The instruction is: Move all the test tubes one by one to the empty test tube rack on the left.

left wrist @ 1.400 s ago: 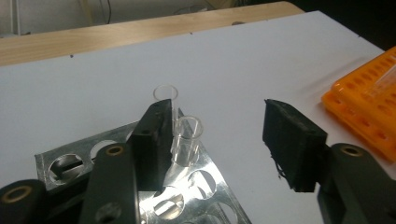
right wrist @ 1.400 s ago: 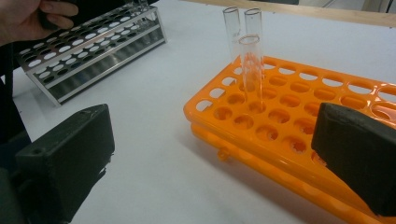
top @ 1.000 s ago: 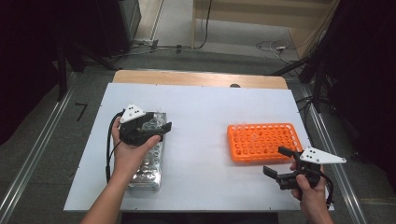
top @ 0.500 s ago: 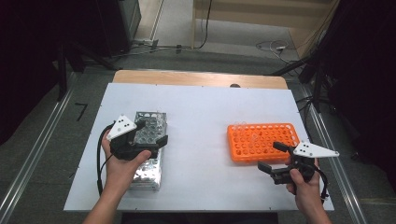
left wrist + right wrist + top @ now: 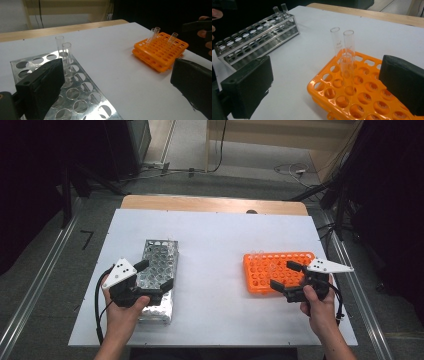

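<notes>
A metal tube rack (image 5: 159,265) lies at the table's left with two clear glass tubes (image 5: 67,53) standing at its far end. At the right, an orange rack (image 5: 272,270) holds three glass tubes (image 5: 347,47). My left gripper (image 5: 155,275) hovers open over the near half of the metal rack (image 5: 75,97), its jaws wide apart and empty. My right gripper (image 5: 281,275) is open at the near right corner of the orange rack (image 5: 352,97), and its jaws hold nothing. In the left gripper view the orange rack (image 5: 160,52) is far right; in the right gripper view the metal rack (image 5: 257,37) is far left.
The white table top (image 5: 215,240) is bare between the two racks, and a wooden strip (image 5: 210,204) runs along its far edge. Cables trail on the floor (image 5: 280,165) beyond the table. Metal rails run along both sides.
My left gripper has drawn back along the metal rack toward the near edge. My right gripper has moved forward and left, up to the orange rack. Both stayed open.
</notes>
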